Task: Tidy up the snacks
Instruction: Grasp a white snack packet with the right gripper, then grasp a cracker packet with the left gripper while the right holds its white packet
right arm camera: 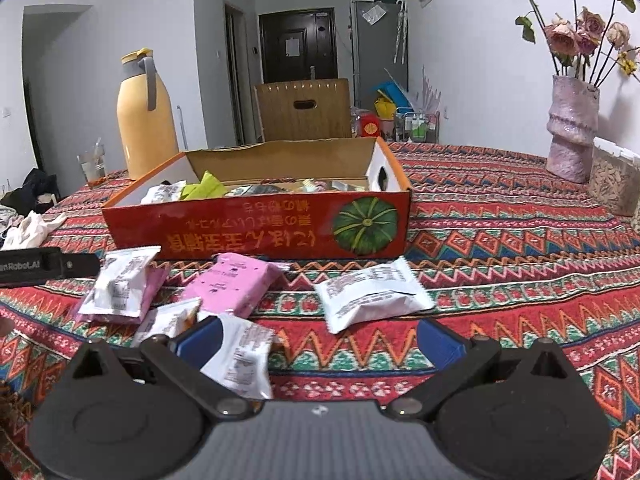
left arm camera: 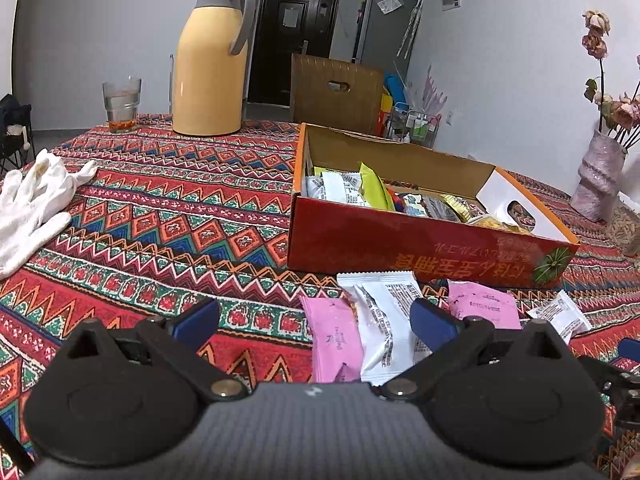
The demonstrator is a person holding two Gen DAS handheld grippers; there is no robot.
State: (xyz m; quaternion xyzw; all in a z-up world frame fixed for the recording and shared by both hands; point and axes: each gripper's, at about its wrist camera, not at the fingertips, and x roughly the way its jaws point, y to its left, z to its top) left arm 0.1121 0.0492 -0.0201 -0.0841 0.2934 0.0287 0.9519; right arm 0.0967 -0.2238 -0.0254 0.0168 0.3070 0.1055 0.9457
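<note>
**Gathering loose packets into the red box**

Picking one packet at a time looks like the sound way here: several lie overlapping on the patterned tablecloth (right arm camera: 500, 216) just in front of the red cardboard box (right arm camera: 256, 232), which already holds a jumble of snacks. My judgement is that the lone white packet (right arm camera: 372, 294), lying apart from the rest, is the easiest first grab for the right gripper (right arm camera: 320, 340); come down flat over it, close across its narrow width, then lift clear of the box wall before releasing inside.

That gripper is spread wide and holds nothing. Its left finger sits against, or just over, another white packet (right arm camera: 240, 356) near the camera; I cannot tell whether they touch.

The left gripper (left arm camera: 316, 320) is likewise wide open and empty, with a pink packet (left arm camera: 336, 340) and a white one (left arm camera: 384, 328) lying between its fingers on the cloth. A second pink packet (left arm camera: 482, 308) rests just beyond its right finger.
</note>
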